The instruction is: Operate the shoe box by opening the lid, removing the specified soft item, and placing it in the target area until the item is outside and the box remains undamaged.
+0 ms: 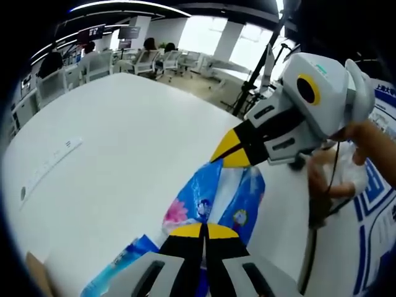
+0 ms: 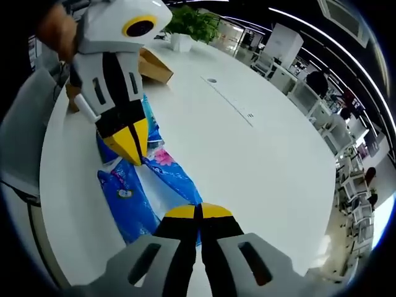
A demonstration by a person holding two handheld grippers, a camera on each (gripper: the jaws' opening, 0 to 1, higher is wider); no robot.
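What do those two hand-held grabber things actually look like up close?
Both look alike. The left gripper and right gripper each have a rounded white shell with a yellow-ringed dark lens, black slotted arms, and two black jaws tipped in yellow. Seen along their own jaws, the bases are light grey with oval slots. A dark cable hangs below the right gripper.

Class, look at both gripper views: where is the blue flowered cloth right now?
The blue flowered cloth lies stretched on the white table, pinched at one end by the left tongs and at the other by the right tongs.
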